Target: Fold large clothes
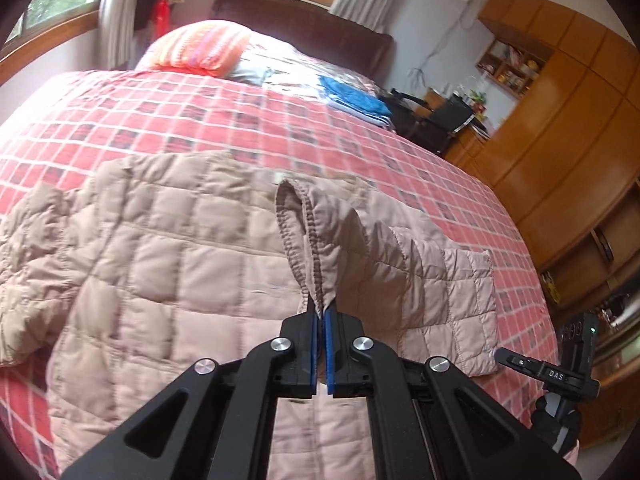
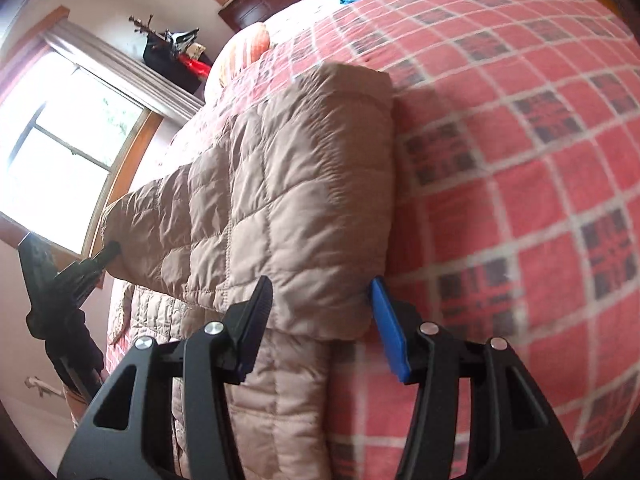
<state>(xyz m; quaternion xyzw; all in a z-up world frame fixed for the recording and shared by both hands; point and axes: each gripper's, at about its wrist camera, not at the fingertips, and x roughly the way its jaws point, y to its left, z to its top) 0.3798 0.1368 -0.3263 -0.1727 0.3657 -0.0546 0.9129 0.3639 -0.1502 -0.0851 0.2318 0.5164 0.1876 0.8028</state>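
Left tool (image 1: 322, 316) pinching jacket (image 1: 168, 240) hem, right tool (image 2: 320, 308) wide around jacket corner, plaid bedspread (image 1: 240, 120) beneath

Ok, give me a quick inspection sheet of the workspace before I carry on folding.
Surface: bed with red plaid cover, jacket spread on it.
Job's things: beige quilted jacket, its stitched hem edge lifted.
Clutter: blue folded cloth and striped pillow near the headboard.
Grippers: left claw shut on the hem; right claw open around a folded jacket corner.
Cables: a wire on the far wall.
Surroundings: windows, wooden wardrobe, cluttered desk.
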